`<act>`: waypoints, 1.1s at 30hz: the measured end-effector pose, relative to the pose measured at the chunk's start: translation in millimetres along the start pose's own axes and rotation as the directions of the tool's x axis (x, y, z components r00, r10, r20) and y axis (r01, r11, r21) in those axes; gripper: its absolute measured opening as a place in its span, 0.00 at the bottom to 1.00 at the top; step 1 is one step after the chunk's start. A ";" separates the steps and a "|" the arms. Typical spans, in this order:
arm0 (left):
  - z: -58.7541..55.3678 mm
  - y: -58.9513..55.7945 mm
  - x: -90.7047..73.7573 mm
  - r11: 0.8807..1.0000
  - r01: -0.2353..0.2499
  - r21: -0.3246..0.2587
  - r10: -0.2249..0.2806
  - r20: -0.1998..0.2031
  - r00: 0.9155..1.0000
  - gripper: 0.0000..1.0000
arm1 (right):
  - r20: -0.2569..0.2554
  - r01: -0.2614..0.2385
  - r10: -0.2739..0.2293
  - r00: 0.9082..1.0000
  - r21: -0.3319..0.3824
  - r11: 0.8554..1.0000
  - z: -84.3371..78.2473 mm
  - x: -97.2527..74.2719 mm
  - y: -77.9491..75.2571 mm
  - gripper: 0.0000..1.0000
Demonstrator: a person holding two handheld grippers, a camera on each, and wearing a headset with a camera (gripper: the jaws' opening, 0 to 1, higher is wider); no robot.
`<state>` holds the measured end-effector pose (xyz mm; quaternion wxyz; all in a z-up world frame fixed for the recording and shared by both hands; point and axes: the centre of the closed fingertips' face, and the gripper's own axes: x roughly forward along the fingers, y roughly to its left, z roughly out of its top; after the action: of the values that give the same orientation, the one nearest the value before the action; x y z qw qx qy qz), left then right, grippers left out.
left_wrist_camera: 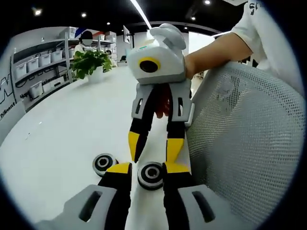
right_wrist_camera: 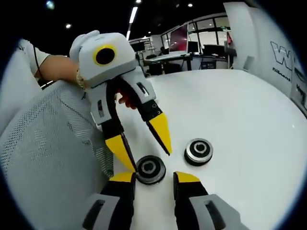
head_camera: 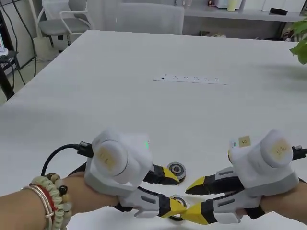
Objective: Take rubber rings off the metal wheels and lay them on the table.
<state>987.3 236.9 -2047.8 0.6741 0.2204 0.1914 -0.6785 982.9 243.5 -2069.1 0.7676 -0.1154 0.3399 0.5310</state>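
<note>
Left gripper view: left claw (left_wrist_camera: 147,168) open astride flat wheel (left_wrist_camera: 151,175), axle upright; right claw (left_wrist_camera: 153,161) open.

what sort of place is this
Probably an office or lab: large white table with a flat white power strip, grey office chair, white shelves of storage bins.
</note>
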 end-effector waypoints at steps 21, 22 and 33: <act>-12.7 2.1 6.5 1.000 0.001 0.021 0.000 -0.028 1.000 0.08 | -0.026 0.006 -0.007 1.000 -0.052 0.999 -3.5 5.6 -0.8 0.25; -12.7 3.4 6.9 1.000 -0.003 0.011 0.004 -0.024 1.000 0.08 | -0.026 0.011 -0.012 1.000 -0.052 0.999 -3.7 5.8 -2.0 0.25; -11.6 6.0 6.6 1.000 -0.010 0.008 0.010 0.001 1.000 0.08 | -0.028 0.035 -0.039 0.999 -0.118 0.992 -3.0 5.1 -7.8 0.21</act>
<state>993.8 237.8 -2060.9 0.6767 0.2236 0.1872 -0.6761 989.8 242.5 -2076.1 0.7639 -0.1747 0.3175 0.5340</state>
